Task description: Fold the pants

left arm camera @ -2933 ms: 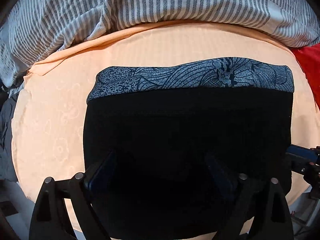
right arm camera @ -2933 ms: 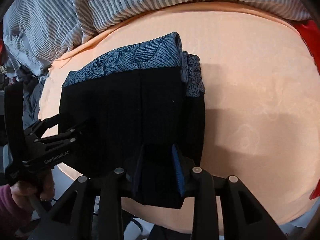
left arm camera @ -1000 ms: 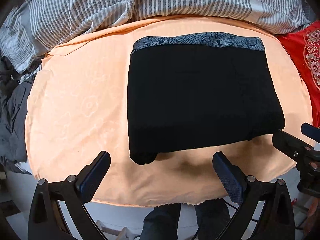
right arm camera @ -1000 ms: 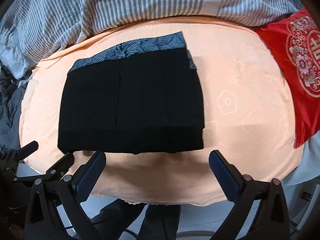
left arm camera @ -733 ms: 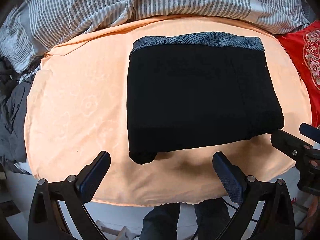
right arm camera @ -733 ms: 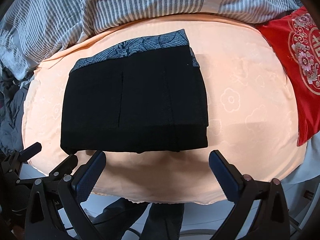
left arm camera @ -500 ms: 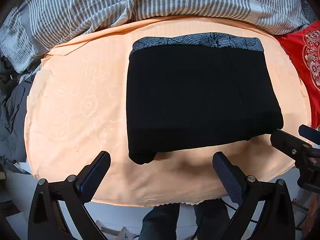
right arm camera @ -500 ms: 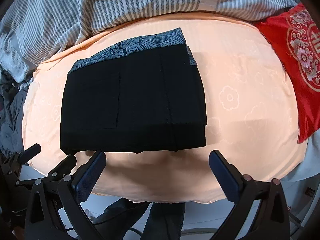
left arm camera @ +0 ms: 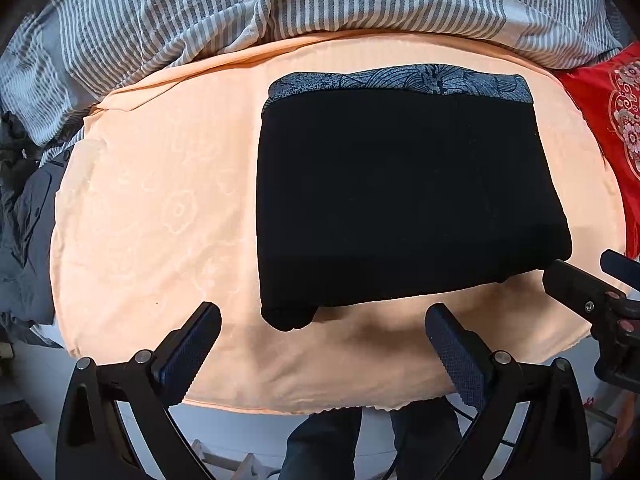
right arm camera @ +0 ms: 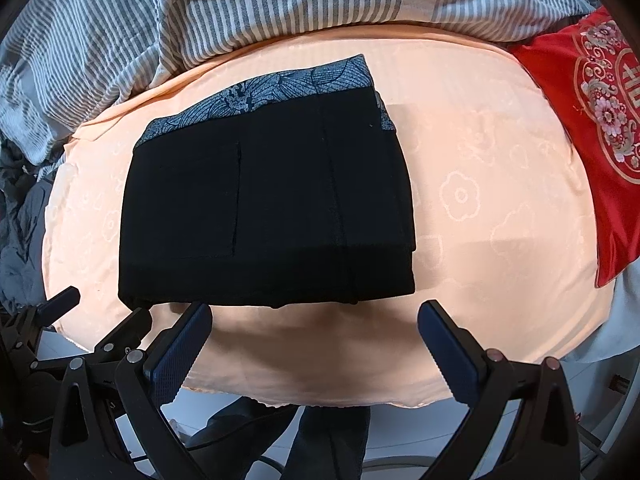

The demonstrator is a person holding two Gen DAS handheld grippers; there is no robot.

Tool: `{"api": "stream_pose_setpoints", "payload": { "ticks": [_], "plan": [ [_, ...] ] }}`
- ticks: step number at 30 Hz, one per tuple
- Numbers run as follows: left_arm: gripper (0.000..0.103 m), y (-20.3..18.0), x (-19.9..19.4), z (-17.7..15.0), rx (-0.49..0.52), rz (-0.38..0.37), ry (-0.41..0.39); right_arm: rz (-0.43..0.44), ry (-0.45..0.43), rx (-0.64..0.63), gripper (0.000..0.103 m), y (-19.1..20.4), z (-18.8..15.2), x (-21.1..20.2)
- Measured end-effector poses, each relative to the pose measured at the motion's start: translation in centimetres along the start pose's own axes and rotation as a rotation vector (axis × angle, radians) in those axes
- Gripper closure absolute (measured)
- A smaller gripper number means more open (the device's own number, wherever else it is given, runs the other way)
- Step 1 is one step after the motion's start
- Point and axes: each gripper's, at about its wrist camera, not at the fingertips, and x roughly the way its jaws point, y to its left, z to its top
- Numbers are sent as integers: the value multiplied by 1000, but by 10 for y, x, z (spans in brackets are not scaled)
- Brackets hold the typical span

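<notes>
The black pants (left arm camera: 404, 196) lie folded into a flat rectangle on the peach sheet (left arm camera: 160, 216), with a blue patterned waistband (left arm camera: 400, 79) along the far edge. They also show in the right wrist view (right arm camera: 268, 208). My left gripper (left arm camera: 322, 340) is open and empty, held back near the bed's front edge, just short of the pants. My right gripper (right arm camera: 316, 332) is open and empty too, just in front of the pants' near edge. The right gripper's tip shows at the right of the left wrist view (left arm camera: 592, 300).
A grey striped duvet (left arm camera: 320, 0) is bunched along the far side. A red embroidered cushion (right arm camera: 592, 128) lies at the right. Dark clothes (left arm camera: 24, 216) hang off the left edge. The person's legs (left arm camera: 360, 444) stand below the bed's front edge.
About three seconds ago both grippers were down on the pants, the right one shut on the near edge. Now both are open and drawn back. Over the last second almost nothing moved.
</notes>
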Motion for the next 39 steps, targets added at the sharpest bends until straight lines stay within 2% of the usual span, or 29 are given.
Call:
{"api": "stream_pose_setpoints", "payload": {
  "ticks": [39],
  "plan": [
    [0,-1,1,1,-11,-11,-19,-8,6,-19,0,4,3,5]
  ]
}}
